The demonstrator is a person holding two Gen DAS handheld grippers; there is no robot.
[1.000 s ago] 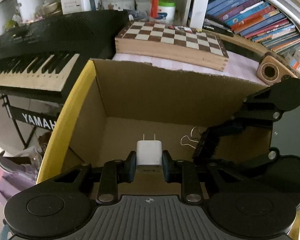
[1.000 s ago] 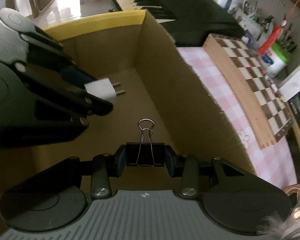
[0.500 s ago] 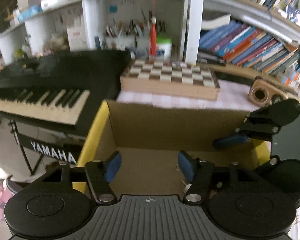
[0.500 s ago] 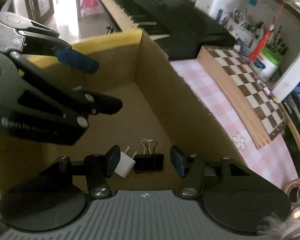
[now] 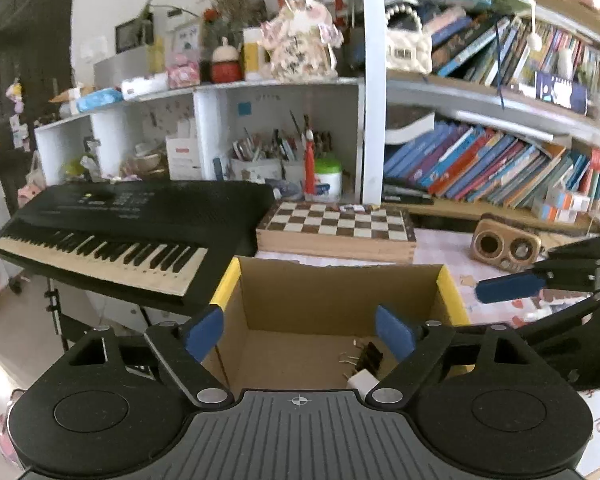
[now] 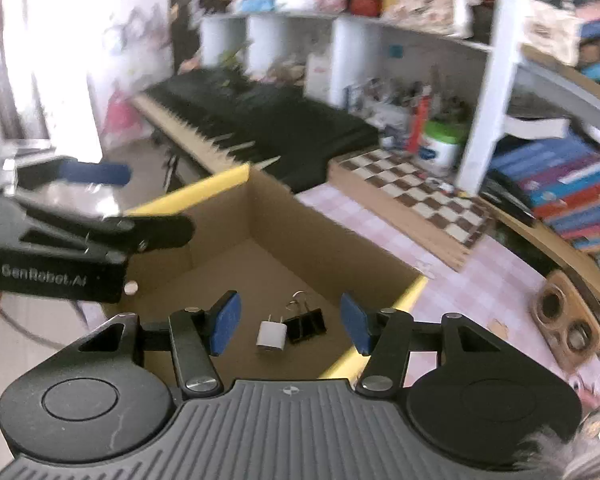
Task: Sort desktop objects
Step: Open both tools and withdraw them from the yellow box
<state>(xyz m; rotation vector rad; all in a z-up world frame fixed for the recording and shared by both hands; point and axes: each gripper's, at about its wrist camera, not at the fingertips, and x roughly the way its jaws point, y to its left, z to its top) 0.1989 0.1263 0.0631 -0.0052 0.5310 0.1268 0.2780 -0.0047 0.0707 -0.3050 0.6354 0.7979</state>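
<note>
A cardboard box with yellow-taped rims stands open below both grippers. On its floor a white plug adapter lies beside a black binder clip. My left gripper hovers above the box; its jaws are opening and nothing is between them. My right gripper is also above the box, open and empty. Each gripper shows in the other's view: the right gripper's fingers at the right edge, the left gripper's fingers at the left.
A black keyboard on a stand sits left of the box. Behind it on a pink checked tablecloth lie a wooden chessboard and a wooden speaker. Shelves of books and pen pots fill the back wall.
Both grippers let go: the adapter and the binder clip now lie on the box floor. Both grippers opened, rose out of the box and tilted up toward the shelves.
</note>
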